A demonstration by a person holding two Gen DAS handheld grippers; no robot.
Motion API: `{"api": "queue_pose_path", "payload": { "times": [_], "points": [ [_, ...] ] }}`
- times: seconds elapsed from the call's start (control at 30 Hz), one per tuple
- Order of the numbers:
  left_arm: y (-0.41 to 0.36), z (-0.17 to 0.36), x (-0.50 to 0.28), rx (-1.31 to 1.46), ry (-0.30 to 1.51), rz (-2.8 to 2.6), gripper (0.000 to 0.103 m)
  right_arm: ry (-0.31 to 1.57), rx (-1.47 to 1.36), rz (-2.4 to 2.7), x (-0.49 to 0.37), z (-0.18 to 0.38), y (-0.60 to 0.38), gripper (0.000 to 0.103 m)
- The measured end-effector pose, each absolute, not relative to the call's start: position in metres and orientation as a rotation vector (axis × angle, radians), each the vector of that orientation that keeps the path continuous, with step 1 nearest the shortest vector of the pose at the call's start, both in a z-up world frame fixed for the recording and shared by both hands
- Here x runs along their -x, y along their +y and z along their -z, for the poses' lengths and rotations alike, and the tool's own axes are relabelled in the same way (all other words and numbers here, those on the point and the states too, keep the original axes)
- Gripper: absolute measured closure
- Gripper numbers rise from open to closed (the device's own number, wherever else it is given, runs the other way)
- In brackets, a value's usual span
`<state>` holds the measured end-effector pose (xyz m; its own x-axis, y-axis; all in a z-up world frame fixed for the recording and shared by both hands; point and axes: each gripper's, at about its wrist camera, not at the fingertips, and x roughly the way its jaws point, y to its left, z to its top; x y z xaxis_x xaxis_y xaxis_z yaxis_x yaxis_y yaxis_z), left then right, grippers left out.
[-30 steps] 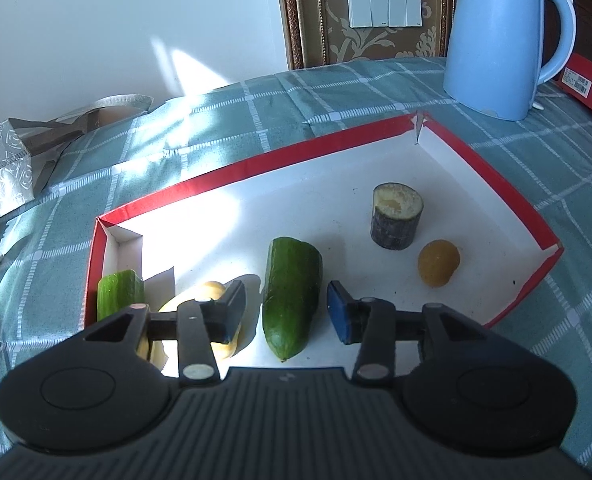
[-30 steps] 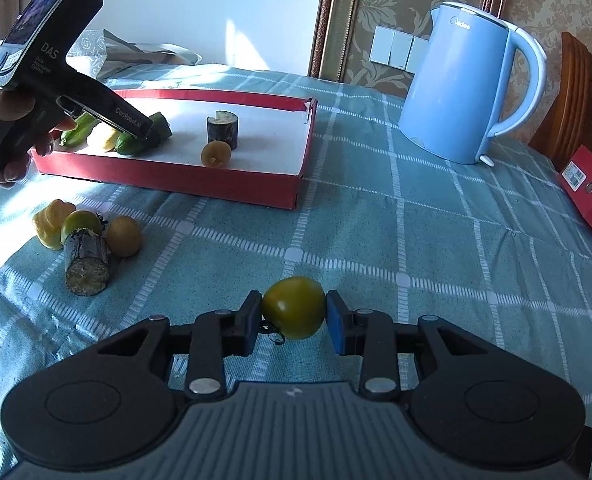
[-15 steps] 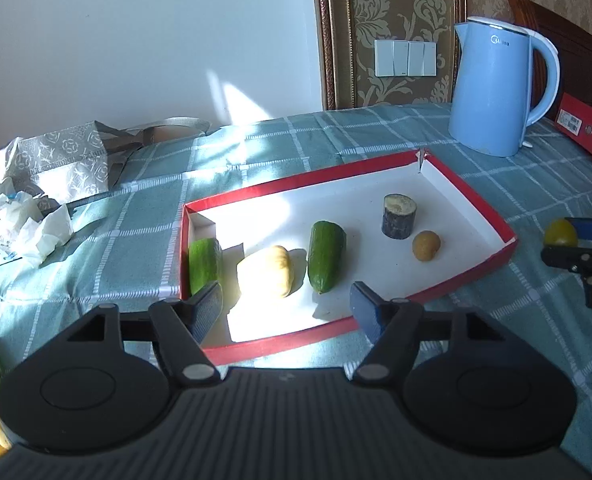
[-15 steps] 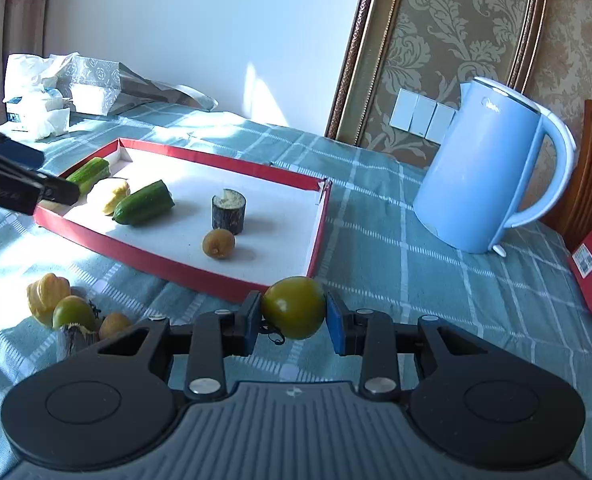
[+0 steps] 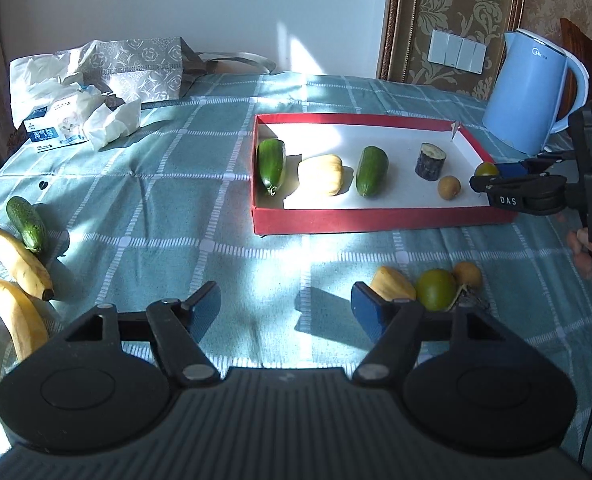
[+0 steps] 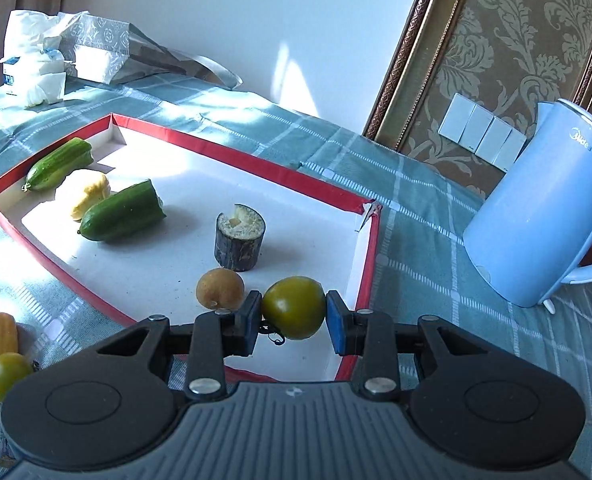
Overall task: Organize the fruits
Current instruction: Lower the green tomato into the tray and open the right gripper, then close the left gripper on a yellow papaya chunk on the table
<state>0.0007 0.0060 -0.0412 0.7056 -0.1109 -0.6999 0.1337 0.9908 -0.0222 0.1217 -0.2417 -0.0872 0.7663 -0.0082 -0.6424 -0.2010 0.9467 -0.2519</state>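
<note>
Tomato (image 6: 294,307), green and round, is clamped between the blue pads of the right gripper (image 6: 294,314) and is held over the near right corner of the red-rimmed tray (image 6: 240,152), just inside its right wall and just beside a small brown fruit (image 6: 220,288). A dark cut stump (image 6: 240,237) stands upright behind that fruit; further left on the white tray floor lie a cucumber half (image 6: 122,211), a pale yellow piece (image 6: 84,194) and a second cucumber (image 6: 58,164) against the far left wall. Bare floor is left along the tray's back edge and in its right portion. The left gripper (image 5: 286,308) is seen above the checked tablecloth (image 5: 168,184), clear of the tray's front wall; its jaws have just been opening and stand parted with nothing between them. Beyond its right finger a yellow piece (image 5: 391,286), a green tomato (image 5: 435,289) and a small brown fruit (image 5: 467,273) are grouped on the cloth. Two bananas (image 5: 16,264) and a cucumber (image 5: 26,222) lie by the cloth's left edge, with wide bare cloth between. A blue kettle (image 5: 529,92) stands beyond the tray's right corner.
</note>
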Motion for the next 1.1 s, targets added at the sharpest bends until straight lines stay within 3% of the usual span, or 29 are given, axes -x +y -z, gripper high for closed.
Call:
{"api": "queue_pose_path", "payload": {
  "times": [0.27, 0.5, 0.8, 1.1],
  "points": [
    [0.015, 0.042, 0.011, -0.018, 0.785, 0.098, 0.032, 0.721, 0.301, -0.135, -0.129, 0.097, -0.238, 0.067],
    [0.005, 0.042, 0.012, -0.039, 0.775, 0.152, 0.031, 0.577, 0.260, -0.112, -0.088, 0.056, -0.246, 0.042],
    [-0.039, 0.055, 0.003, -0.163, 0.751, 0.331, 0.028, 0.605, 0.218, -0.100, 0.015, 0.059, -0.245, 0.042],
    [-0.061, 0.076, -0.016, -0.307, 0.759, 0.458, 0.029, 0.673, 0.192, -0.005, 0.062, 0.075, -0.256, 0.042]
  ]
}}
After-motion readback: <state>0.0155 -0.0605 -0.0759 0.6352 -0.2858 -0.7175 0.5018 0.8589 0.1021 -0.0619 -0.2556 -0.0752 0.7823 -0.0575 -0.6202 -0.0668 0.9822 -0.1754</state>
